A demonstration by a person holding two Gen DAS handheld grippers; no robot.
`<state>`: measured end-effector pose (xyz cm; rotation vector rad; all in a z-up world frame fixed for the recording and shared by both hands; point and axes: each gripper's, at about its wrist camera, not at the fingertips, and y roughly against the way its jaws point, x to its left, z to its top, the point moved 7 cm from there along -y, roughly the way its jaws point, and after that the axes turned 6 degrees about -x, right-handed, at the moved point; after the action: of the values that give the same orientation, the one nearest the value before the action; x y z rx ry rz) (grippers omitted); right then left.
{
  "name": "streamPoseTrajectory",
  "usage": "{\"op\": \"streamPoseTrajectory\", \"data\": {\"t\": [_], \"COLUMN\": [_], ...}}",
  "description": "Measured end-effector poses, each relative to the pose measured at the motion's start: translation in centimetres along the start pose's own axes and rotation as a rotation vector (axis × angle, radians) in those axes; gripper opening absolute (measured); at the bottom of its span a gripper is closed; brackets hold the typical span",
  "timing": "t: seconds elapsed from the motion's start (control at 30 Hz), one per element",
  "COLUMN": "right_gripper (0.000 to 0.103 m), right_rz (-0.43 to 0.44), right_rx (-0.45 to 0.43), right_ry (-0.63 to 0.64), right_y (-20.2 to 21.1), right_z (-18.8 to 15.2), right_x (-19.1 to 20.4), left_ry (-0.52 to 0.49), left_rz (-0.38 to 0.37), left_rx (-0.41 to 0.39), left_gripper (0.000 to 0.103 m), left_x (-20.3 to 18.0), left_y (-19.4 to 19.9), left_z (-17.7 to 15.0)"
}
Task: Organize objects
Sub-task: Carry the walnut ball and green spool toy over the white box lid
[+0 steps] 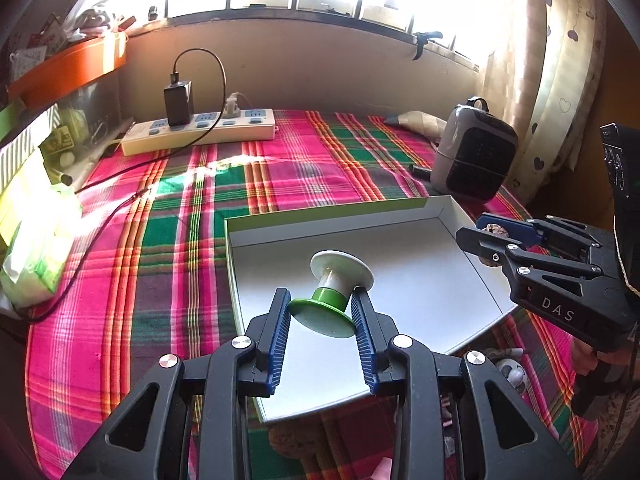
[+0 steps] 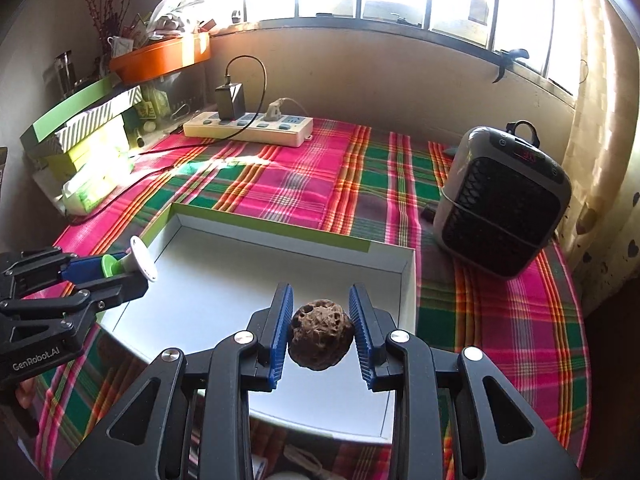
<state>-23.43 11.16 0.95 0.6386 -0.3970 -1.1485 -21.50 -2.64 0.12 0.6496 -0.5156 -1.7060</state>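
1. Up close, the left wrist view shows the left tongs (image 1: 320, 312) pinching a green-and-white spool (image 1: 334, 292) above the white tray (image 1: 448, 208); the walnut is barely visible there.
2. Only the right wrist view shows the right tongs (image 2: 320, 320) pinching a brown wrinkled walnut (image 2: 321, 334) over the tray's near part.
3. Both views show the plaid-covered worktop (image 2: 304, 184), power strip (image 2: 248, 126) and heater (image 2: 504, 204).
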Motion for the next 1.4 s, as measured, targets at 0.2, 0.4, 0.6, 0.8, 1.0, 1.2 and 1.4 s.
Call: {"op": "streamPoseTrajectory", "data": {"t": [0.2, 0.4, 0.6, 0.8, 1.0, 1.2, 1.4], "right_gripper": [0.031, 0.031, 0.031, 0.031, 0.031, 0.031, 0.031], "right_rz": [-0.013, -0.013, -0.013, -0.025, -0.030, -0.028, -0.033], "right_rx": [0.050, 0.084, 0.106, 0.118, 0.127, 0.140, 0.154], "right_ry": [-0.004, 0.010, 0.020, 0.023, 0.031, 0.026, 0.022], "right_y": [-3.1, -5.4, -6.9, -7.6, -8.0, -8.3, -8.6], "right_z": [0.8, 1.0, 0.9, 0.8, 0.8, 0.6, 0.5], "right_x": [-0.8, -0.6, -0.5, -0.6, -0.5, -0.6, -0.7], "left_ry": [0.016, 0.009, 0.013, 0.006, 0.002, 0.003, -0.010], "left_rz": [0.000, 0.006, 0.016, 0.030, 0.034, 0.044, 0.057], "left_rx": [0.031, 0.051, 0.073, 0.091, 0.100, 0.097, 0.096], "left_gripper": [0.029, 0.029, 0.029, 0.029, 0.029, 0.029, 0.029], "left_x": [0.7, 0.7, 1.0, 1.2, 1.1, 1.1, 1.2], "left_y": [-2.3, -4.0, -5.5, -6.5, -7.0, -7.1, -7.4], "left_z": [0.9, 1.5, 1.5, 1.2, 1.2, 1.4, 1.5]}}
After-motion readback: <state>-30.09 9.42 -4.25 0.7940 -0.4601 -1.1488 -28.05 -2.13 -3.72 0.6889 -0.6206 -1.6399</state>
